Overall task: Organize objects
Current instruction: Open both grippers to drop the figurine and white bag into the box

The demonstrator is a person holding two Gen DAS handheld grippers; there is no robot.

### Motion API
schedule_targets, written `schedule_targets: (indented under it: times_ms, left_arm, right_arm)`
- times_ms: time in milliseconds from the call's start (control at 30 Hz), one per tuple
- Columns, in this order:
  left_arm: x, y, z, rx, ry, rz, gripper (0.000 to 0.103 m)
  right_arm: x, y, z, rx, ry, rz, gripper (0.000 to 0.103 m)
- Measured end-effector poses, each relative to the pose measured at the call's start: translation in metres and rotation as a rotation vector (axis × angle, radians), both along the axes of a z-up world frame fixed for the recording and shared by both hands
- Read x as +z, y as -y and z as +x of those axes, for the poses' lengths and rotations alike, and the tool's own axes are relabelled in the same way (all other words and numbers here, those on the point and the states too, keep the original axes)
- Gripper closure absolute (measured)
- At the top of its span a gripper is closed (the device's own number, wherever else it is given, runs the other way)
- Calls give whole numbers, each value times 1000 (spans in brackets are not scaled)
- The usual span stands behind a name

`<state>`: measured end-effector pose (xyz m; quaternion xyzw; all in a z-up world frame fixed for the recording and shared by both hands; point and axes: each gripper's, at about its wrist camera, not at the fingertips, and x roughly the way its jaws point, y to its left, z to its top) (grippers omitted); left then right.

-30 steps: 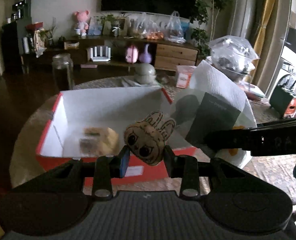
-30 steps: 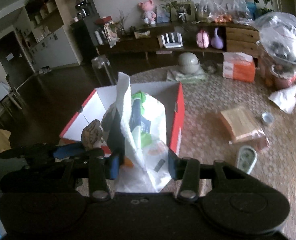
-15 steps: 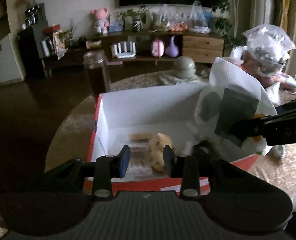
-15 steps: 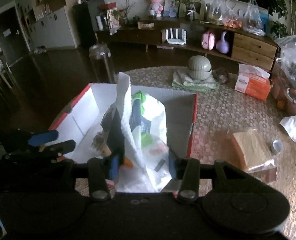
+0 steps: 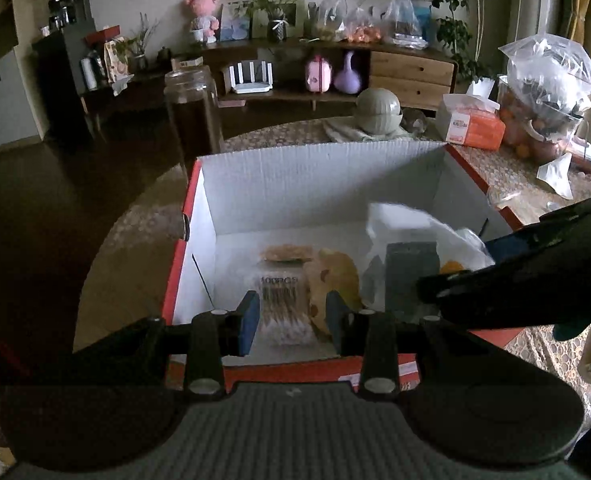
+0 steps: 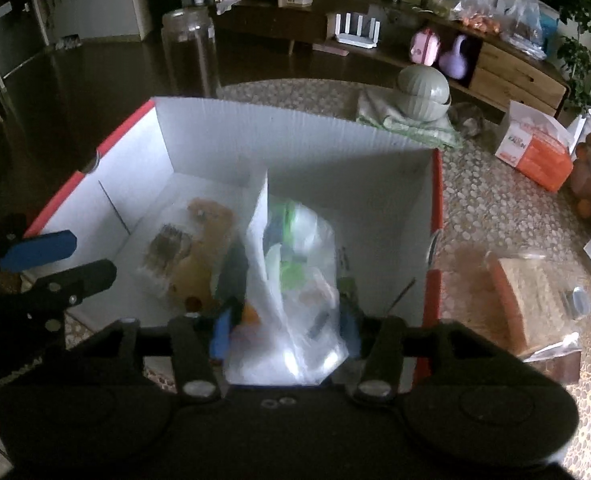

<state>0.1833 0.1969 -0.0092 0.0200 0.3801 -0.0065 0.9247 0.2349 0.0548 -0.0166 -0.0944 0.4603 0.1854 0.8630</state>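
Fingers of the left gripper [image 5: 291,316] stand at their narrowest with nothing pinched between the blue pads [image 5: 249,316]; they hang just above the near edge of the red-and-white cardboard box [image 5: 319,172]. Directly beyond those fingertips, on the box floor, lies a clear pack of cotton swabs [image 5: 281,304], and touching its right side a tan plush toy [image 5: 333,276] lies flat. Right of the fingers, the white plastic bag [image 5: 411,248] sits inside the box, with the right gripper's dark finger crossing in front of it.

Jaws of the right gripper [image 6: 283,330] are opening, and the white plastic bag [image 6: 295,280] stands between them, its base down in the box's right part; whether the pads still press its sides cannot be told. Left of these fingers lie the swab pack [image 6: 167,248] and plush toy [image 6: 199,256]; further left, the left gripper's fingers [image 6: 39,250] reach over the rim.

Right of the box, on the patterned table [image 6: 487,208], a bagged loaf of bread [image 6: 531,296] lies. Beyond the far wall stand a glass jar [image 6: 189,50], a green lidded bowl [image 6: 423,92] on a folded cloth, and an orange tissue pack [image 6: 535,148].
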Motion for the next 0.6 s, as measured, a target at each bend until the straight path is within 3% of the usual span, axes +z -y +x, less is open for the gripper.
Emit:
schedule_targets:
  times_ms: [200, 600]
  left_arm:
    - [-1, 1, 0, -1, -5, 1, 68]
    - [10, 12, -13, -10, 12, 4, 68]
  right_arm:
    - [0, 2, -2, 13, -2, 7, 37]
    - [31, 18, -31, 63, 37, 73, 33]
